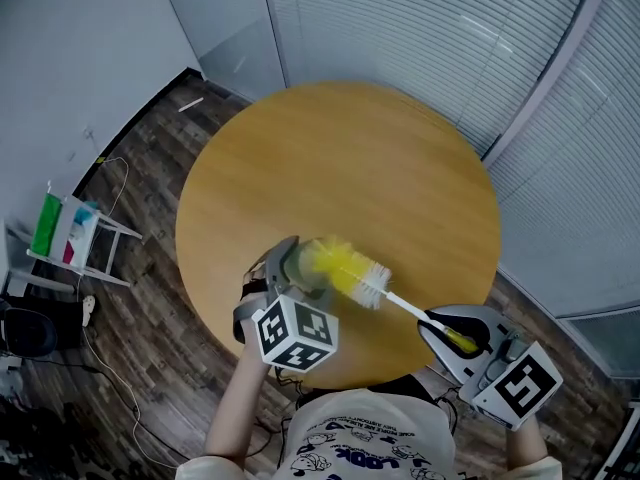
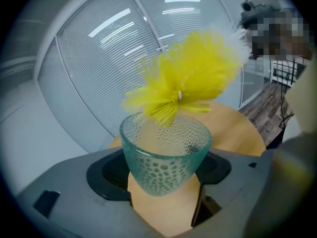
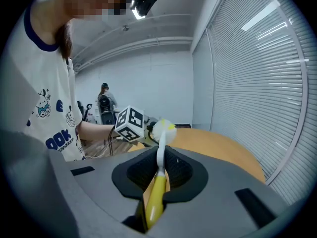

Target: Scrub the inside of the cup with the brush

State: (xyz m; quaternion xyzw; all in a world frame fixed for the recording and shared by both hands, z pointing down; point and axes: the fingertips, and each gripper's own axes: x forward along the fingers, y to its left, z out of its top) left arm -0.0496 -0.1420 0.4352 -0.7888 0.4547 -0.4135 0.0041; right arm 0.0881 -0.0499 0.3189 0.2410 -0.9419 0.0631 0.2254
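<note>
My left gripper is shut on a dimpled green glass cup, held above the table near its front edge with its mouth tipped toward the brush. The cup shows between the left gripper's jaws in the head view. My right gripper is shut on the yellow handle of a bottle brush. Its white stem runs up-left to the yellow and white bristle head, which sits at the cup's mouth. In the left gripper view the bristles fan out over the rim, their tip just inside.
A round wooden table lies below both grippers, bare on top. Window blinds curve behind it. A small white rack with coloured items stands on the dark floor at left. A person stands far off in the right gripper view.
</note>
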